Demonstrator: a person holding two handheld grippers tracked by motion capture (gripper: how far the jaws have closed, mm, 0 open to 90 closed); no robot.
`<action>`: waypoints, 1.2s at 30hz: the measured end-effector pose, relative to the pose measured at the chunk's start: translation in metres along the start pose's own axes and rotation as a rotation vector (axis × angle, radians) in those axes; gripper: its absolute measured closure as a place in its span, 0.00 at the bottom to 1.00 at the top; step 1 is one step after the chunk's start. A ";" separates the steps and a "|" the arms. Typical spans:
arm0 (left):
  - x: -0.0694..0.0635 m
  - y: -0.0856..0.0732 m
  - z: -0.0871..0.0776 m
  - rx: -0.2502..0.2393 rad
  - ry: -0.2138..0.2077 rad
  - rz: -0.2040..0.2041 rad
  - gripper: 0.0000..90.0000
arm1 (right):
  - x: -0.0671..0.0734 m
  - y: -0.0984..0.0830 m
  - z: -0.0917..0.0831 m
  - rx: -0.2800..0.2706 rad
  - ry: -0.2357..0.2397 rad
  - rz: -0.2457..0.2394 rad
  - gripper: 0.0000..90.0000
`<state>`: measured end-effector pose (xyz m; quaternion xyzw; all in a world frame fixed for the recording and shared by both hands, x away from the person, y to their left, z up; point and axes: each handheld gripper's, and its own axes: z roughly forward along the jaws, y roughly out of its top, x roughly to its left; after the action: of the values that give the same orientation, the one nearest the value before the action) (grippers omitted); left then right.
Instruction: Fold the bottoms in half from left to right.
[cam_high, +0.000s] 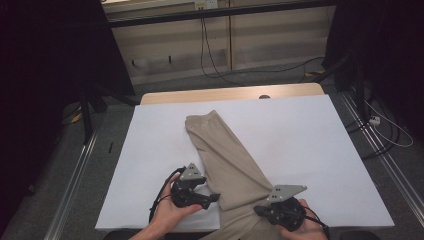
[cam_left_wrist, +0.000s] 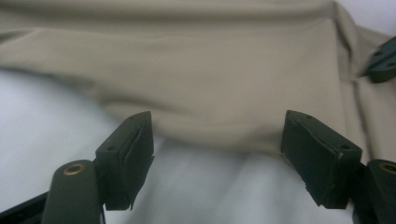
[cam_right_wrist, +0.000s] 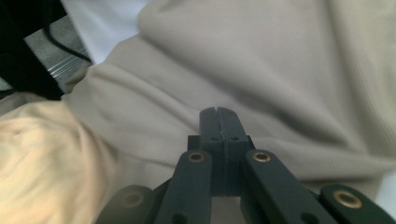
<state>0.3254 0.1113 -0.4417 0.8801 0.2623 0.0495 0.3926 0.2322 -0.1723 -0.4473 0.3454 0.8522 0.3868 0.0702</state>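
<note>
**Beige garment slanting across the sheet, near end at your grippers**

Your left gripper stands with its jaws spread wide and nothing between them; in the left gripper view the garment's edge lies just beyond the tips, over bare white sheet. Your right gripper has its jaws pressed together at the garment's other side; its tips sit against the cloth, and you cannot tell whether a fold is pinched. The garment runs as a long strip from between your grippers, at the sheet's near edge, up and leftward to the sheet's middle. Bare sheet lies on both sides of the garment and beyond its far end.
</note>
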 end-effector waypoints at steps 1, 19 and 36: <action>0.000 0.002 0.004 -0.004 -0.001 -0.002 0.28 | 0.001 -0.006 -0.007 -0.002 0.010 0.017 1.00; 0.001 0.007 -0.013 -0.050 0.019 0.013 0.57 | -0.008 -0.027 -0.038 -0.057 -0.095 0.171 0.77; -0.056 0.002 0.026 0.043 -0.112 0.237 0.42 | -0.062 0.017 0.011 0.004 -0.233 0.124 0.64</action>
<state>0.2859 0.0647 -0.4518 0.9145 0.1352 0.0409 0.3792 0.2923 -0.1974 -0.4521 0.4403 0.8159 0.3461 0.1439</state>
